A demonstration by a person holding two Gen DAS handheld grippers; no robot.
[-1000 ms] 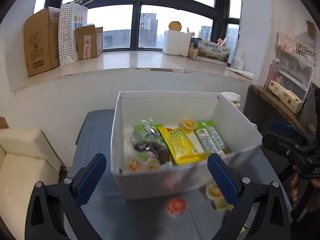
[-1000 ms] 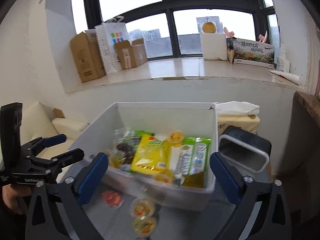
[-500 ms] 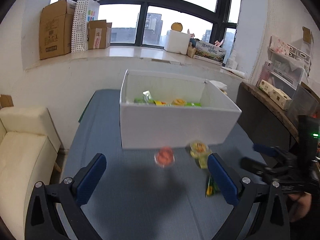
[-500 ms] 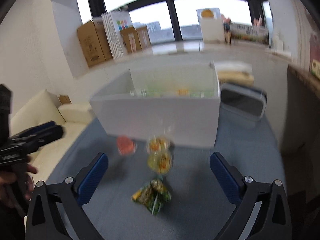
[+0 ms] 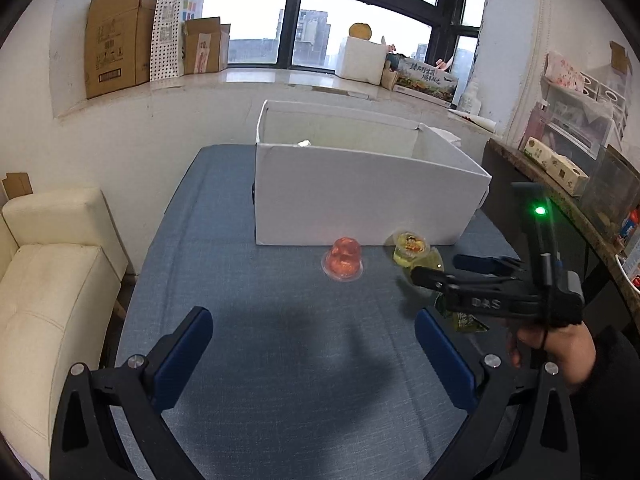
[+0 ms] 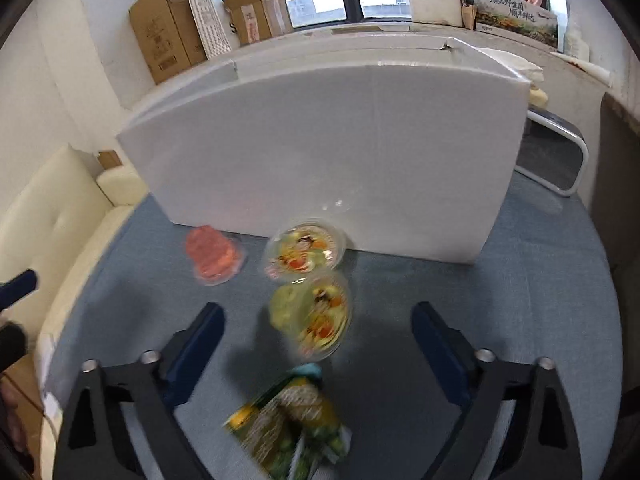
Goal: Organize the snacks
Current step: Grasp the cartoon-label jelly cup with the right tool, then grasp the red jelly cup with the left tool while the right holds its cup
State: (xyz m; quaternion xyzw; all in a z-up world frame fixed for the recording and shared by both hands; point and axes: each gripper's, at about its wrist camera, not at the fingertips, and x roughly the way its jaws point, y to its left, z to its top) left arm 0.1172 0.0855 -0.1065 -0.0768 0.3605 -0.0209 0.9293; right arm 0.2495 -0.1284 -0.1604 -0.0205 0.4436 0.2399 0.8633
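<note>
Both grippers have dropped from above white box (image 6: 320,152) to tabletop; right gripper (image 6: 316,330) jaws just narrowing, unclenched, yellow jelly cup (image 6: 310,316) between. Left gripper (image 5: 312,344) agape, empty. Unsorted: red jelly cup (image 6: 212,258) at 11 o'clock, green packet (image 6: 288,424) at 6

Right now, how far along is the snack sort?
Done: unclear, the wall of the white box hides its inside. In hand: nothing. Right claw: jaws have just been closing, the near yellow cup between them, not gripped; left claw open, empty. Left: red jelly cup, far yellow cup, green packet, all on the table outside the box.
</note>
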